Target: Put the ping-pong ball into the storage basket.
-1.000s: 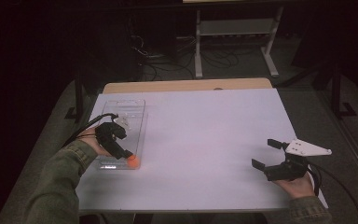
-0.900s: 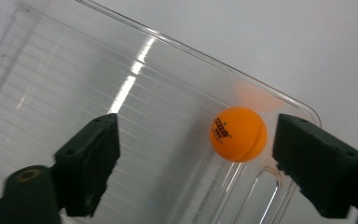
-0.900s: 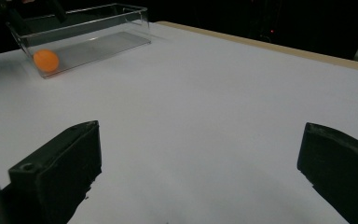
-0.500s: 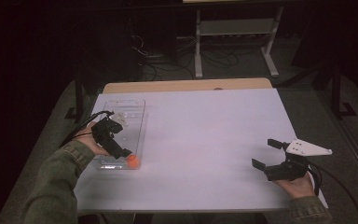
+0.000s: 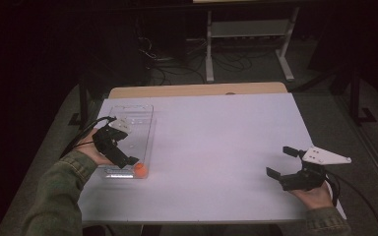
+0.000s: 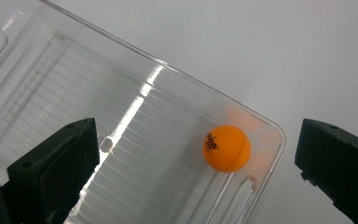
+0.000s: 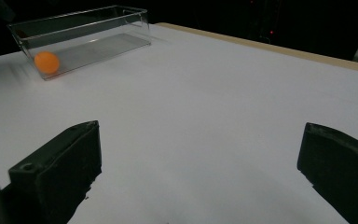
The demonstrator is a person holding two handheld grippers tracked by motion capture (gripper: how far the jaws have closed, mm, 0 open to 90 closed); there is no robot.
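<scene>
Orange and feather-light, the ball [image 6: 227,148] is sitting in the tray [image 6: 135,60] corner, likely rolling if nudged. You are holding both tools spread; pinch its middle gently.

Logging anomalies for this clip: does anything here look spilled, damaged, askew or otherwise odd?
Nothing stands out. The orange ball sits inside the clear tray at a near corner, the tray lies flat on the white table, and both grippers, left and right, are open and empty.
</scene>
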